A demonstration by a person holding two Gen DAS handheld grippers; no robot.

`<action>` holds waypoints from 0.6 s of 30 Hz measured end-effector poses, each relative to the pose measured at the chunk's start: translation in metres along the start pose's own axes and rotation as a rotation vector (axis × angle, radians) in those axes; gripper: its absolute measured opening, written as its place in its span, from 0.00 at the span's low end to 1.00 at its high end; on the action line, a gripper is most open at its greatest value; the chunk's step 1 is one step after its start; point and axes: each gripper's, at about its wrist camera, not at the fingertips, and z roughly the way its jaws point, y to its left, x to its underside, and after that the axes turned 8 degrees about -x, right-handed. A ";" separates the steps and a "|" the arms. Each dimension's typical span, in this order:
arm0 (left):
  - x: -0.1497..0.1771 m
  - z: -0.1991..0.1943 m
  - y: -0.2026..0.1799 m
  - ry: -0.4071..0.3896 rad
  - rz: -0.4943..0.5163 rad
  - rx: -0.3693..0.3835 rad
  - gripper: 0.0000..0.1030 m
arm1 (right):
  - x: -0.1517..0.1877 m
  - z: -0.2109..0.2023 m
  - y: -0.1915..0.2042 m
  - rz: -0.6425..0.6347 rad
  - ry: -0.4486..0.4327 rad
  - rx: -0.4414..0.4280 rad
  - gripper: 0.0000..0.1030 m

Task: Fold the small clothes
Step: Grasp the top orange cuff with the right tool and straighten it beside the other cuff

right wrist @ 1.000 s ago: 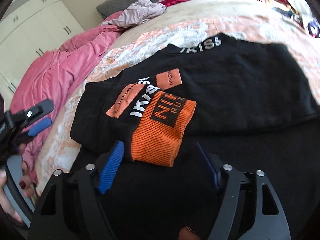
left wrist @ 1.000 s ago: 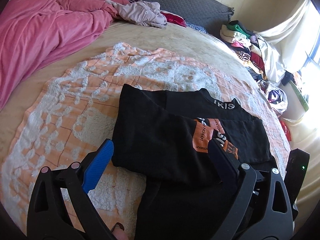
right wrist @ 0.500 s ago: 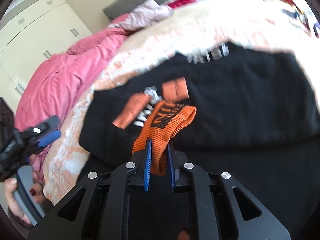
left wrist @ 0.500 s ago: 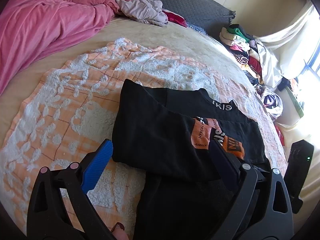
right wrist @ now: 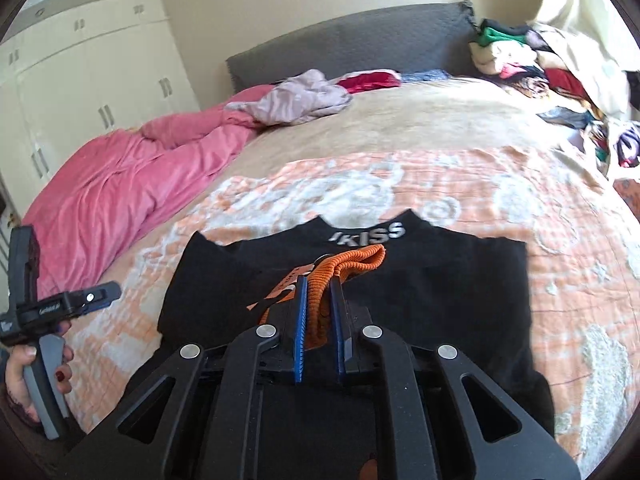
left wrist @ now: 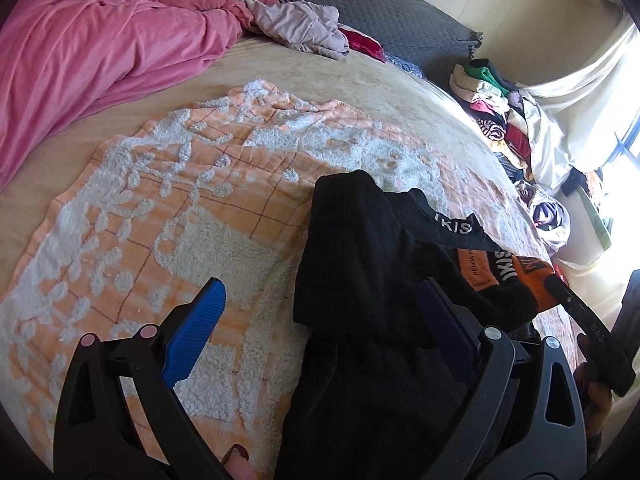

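A black sweatshirt [left wrist: 360, 264] with white "IKISS" lettering on its collar lies on an orange and white towel [left wrist: 168, 216] on the bed. It also shows in the right wrist view [right wrist: 440, 280]. My right gripper [right wrist: 319, 300] is shut on the sweatshirt's orange ribbed cuff [right wrist: 352, 266] and holds the sleeve lifted above the sweatshirt's body. In the left wrist view the cuff [left wrist: 536, 276] and the right gripper [left wrist: 560, 294] show at the right. My left gripper [left wrist: 320, 308] is open and empty, low over the sweatshirt's left edge.
A pink duvet [left wrist: 92, 44] lies bunched at the far left of the bed, with a mauve garment [left wrist: 296, 28] by the grey headboard [left wrist: 372, 4]. A pile of mixed clothes [left wrist: 500, 108] is heaped beyond the bed's right side. White wardrobes [right wrist: 80, 92] stand at left.
My right gripper closed on the orange cuff and lifted the sleeve up off the sweatshirt. My left gripper stayed open and shifted slightly along the sweatshirt's left edge.
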 end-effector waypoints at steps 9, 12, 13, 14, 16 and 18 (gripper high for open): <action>0.008 0.012 -0.021 0.029 0.040 0.011 0.87 | -0.002 -0.018 -0.034 0.001 -0.038 0.124 0.08; 0.009 0.014 -0.027 0.034 0.056 0.015 0.87 | -0.002 -0.022 -0.040 -0.003 -0.043 0.147 0.05; 0.009 0.014 -0.029 0.035 0.059 0.015 0.87 | -0.002 -0.023 -0.042 -0.004 -0.044 0.154 0.04; 0.009 0.014 -0.031 0.036 0.063 0.019 0.87 | -0.002 -0.023 -0.043 -0.003 -0.043 0.157 0.03; 0.011 0.015 -0.033 0.038 0.070 0.020 0.87 | -0.002 -0.026 -0.046 -0.008 -0.049 0.176 0.00; 0.012 0.016 -0.034 0.041 0.073 0.021 0.87 | -0.002 -0.029 -0.048 -0.011 -0.048 0.190 0.00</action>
